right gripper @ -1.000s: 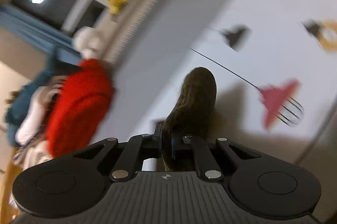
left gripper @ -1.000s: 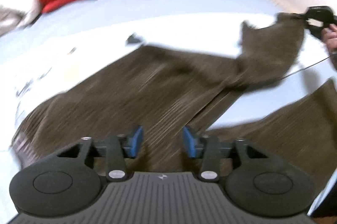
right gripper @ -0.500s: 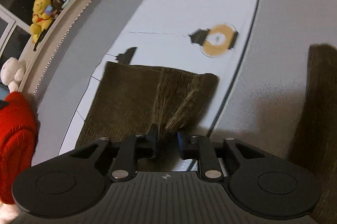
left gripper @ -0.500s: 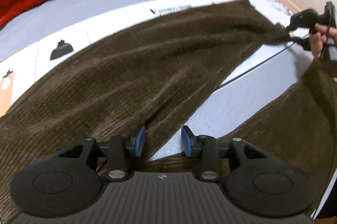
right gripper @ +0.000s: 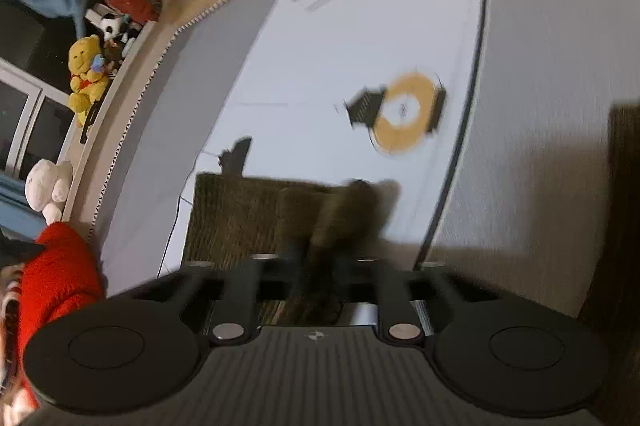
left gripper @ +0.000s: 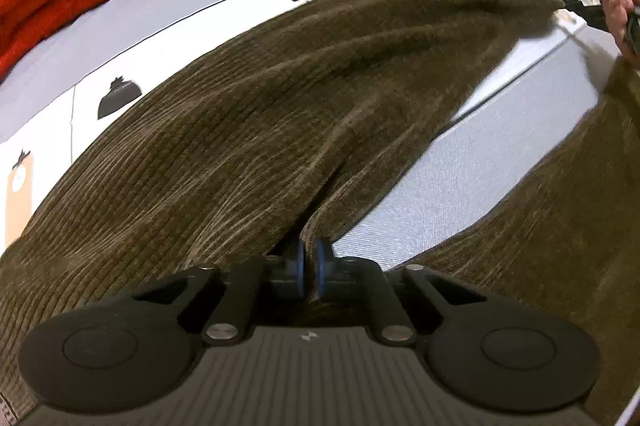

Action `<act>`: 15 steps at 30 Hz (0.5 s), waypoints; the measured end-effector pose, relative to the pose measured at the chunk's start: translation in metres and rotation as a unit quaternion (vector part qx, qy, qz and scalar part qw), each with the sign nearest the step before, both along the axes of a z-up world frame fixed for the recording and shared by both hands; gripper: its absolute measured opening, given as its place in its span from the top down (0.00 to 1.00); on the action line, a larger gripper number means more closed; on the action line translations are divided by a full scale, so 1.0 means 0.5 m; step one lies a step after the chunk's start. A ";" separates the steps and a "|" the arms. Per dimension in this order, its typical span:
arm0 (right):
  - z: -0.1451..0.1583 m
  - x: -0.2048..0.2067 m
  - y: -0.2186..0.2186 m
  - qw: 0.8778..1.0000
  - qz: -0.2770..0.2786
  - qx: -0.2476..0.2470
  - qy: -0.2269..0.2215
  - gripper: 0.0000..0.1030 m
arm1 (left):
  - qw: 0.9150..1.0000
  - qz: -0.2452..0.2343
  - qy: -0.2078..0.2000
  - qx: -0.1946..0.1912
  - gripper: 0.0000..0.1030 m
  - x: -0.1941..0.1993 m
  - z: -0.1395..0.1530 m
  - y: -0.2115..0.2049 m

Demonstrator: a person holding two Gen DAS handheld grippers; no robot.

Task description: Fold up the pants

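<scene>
The dark olive corduroy pants (left gripper: 280, 113) lie across the frame's middle on the grey-and-white bed (left gripper: 460, 177). The left gripper (left gripper: 309, 263) pinches the crotch seam; the right gripper (right gripper: 316, 258) clamps a cuff. Keep the leg taut and lay both ends down evenly.

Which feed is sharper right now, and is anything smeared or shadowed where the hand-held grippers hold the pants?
Left wrist view: mostly sharp, corduroy ribs clear around the left hand-held gripper, shut on the pants; fisheye bends the edges, and the far cuff is slightly soft. Right wrist view: motion-blurred, the right hand-held gripper and the pinched cloth smeared; a soft shadow falls beside the cuff.
</scene>
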State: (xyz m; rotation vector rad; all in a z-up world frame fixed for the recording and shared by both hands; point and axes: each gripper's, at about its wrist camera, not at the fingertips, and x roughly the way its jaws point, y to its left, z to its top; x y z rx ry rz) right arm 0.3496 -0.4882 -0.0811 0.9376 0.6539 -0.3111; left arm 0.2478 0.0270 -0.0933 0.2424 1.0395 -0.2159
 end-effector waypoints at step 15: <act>-0.002 -0.052 -0.039 0.971 -0.050 -0.161 0.170 0.91 | 0.992 -0.070 0.067 -0.077 0.89 -0.065 0.054 0.064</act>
